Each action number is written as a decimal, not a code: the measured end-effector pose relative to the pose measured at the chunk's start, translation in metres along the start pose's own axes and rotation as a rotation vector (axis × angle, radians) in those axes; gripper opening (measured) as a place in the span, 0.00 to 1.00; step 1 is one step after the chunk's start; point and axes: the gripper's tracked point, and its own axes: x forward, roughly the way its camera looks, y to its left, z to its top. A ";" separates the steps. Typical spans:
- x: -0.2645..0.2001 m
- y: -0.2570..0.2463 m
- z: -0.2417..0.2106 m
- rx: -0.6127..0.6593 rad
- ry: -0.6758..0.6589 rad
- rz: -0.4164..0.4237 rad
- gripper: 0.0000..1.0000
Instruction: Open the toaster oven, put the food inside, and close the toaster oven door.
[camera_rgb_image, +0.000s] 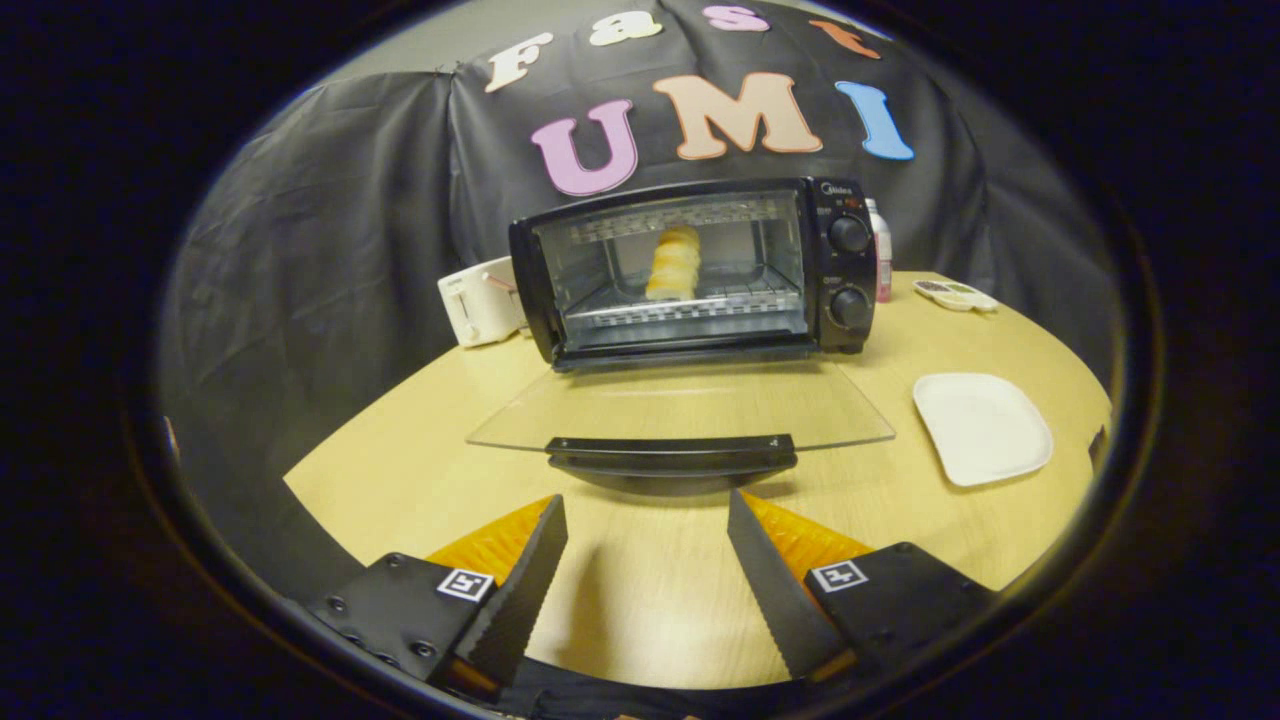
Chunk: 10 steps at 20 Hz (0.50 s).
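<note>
A black toaster oven (700, 270) stands at the far side of the wooden table (660, 580). Its glass door (680, 408) lies folded down flat toward me, with the black handle (672, 452) at its near edge. A pale golden bread roll (674, 262) sits on the wire rack inside the oven. My gripper (647, 510) is open, its two fingers spread wide with nothing between them. The door handle lies just ahead of the fingertips, centred between them.
An empty white square plate (982, 428) rests on the table to the right of the door. A white toaster (482, 300) stands left of the oven. A small tray (955, 294) and a bottle (882, 262) sit behind the oven's right side.
</note>
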 end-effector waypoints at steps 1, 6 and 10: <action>0.004 -0.002 0.001 0.000 -0.001 -0.013 0.99; 0.012 -0.012 -0.001 0.006 -0.008 -0.069 0.98; 0.012 -0.012 0.005 0.026 -0.006 -0.077 0.97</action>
